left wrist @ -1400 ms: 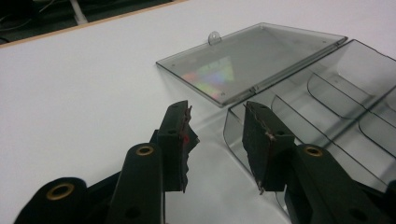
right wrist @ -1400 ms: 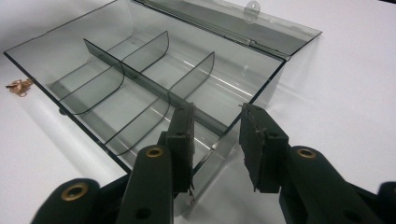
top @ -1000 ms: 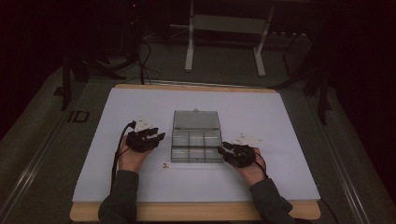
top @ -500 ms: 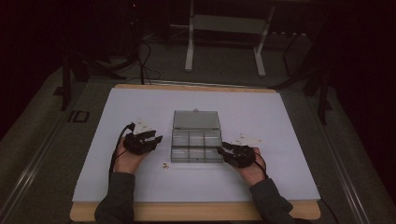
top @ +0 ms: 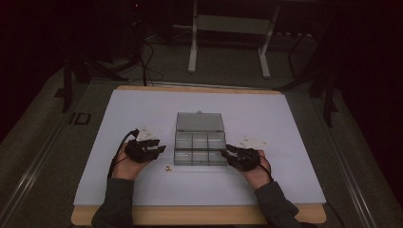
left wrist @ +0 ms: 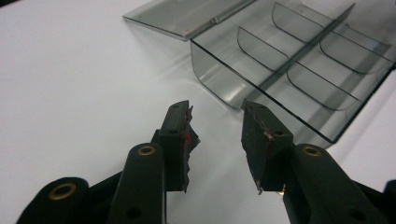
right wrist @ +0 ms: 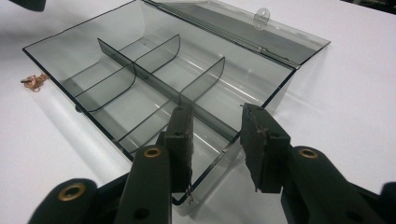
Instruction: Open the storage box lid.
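My left gripper (left wrist: 217,128), jaws apart and just narrowing, holds nothing; my right gripper (right wrist: 215,135) straddles the organizer box's (top: 199,142) near-right corner wall, unclamped.

The left tongs (top: 159,148), beside the left wall of the open clear box (top: 199,148), have just been closing a little with nothing between the jaws, and the left hand (top: 124,164) has drawn slightly toward the near edge of the bench (top: 142,109)
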